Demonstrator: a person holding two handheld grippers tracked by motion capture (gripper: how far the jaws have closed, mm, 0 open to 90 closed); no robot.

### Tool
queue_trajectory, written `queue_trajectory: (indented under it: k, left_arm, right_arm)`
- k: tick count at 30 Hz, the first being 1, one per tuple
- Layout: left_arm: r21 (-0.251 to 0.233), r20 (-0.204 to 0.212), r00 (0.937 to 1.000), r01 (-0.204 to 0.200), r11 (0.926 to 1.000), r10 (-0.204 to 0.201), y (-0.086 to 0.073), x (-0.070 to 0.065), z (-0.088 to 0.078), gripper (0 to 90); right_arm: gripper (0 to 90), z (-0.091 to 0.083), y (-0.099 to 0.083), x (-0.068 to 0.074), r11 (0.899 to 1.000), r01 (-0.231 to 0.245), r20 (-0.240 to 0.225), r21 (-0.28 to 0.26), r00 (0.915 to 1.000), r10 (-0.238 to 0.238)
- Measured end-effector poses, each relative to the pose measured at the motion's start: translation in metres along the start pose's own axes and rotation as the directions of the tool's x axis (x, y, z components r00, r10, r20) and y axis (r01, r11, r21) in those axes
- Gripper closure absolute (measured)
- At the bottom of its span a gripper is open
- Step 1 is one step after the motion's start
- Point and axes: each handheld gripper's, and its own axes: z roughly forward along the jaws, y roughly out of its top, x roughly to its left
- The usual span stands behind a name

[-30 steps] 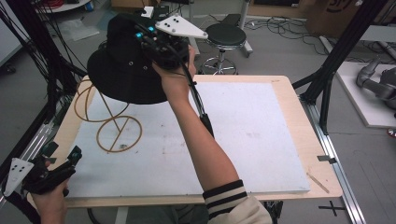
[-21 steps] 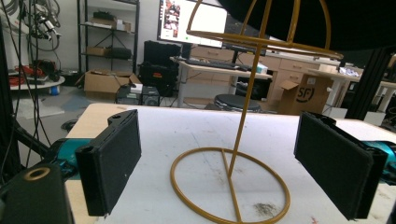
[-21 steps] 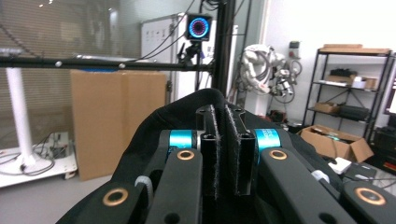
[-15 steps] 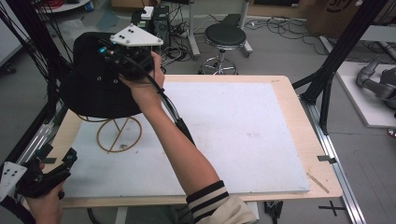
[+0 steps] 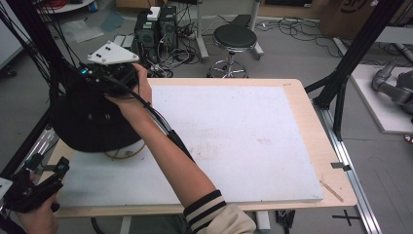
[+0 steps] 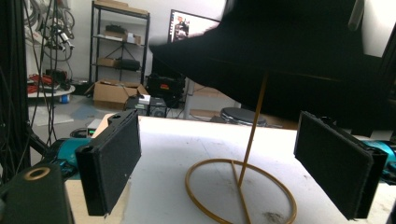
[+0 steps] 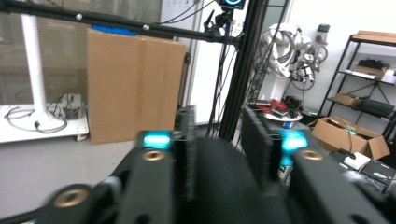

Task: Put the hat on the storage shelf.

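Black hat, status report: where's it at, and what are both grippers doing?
Right gripper shut on black hat, hat over the gold wire stand. Left gripper open, at the table's near left corner. Nothing in the way.

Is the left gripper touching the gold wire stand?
Apart. In the left gripper view the left gripper has its jaws wide open, with white table showing between each pad and the gold wire stand.

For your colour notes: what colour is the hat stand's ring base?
Golden-yellow ring base; clearest in the left gripper view.
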Motion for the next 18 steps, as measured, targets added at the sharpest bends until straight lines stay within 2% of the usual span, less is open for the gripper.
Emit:
queue_trajectory:
  k: [7, 10, 18]
  left_arm:
    - [0.0, 0.003, 1.0, -0.003, 1.0, 0.003, 0.0, -0.001, 0.0, 15.2]
    - [0.003, 0.004, 1.0, -0.003, 1.0, 0.003, 0.0, -0.001, 0.001, 15.1]
    - [0.009, 0.005, 1.0, -0.006, 0.9999, 0.006, -0.001, -0.001, 0.002, 15.2]
  right_arm:
    - [54.7, -0.005, 0.003, -0.008, 1.0, -0.021, 0.041, -0.005, 0.999, 0.021]
    - [50.9, -0.008, 0.004, -0.011, 1.0, -0.021, 0.049, -0.024, 0.9986, 0.022]
    - [30.0, -0.014, 0.005, -0.018, 0.999, -0.033, 0.084, -0.044, 0.9958, 0.036]
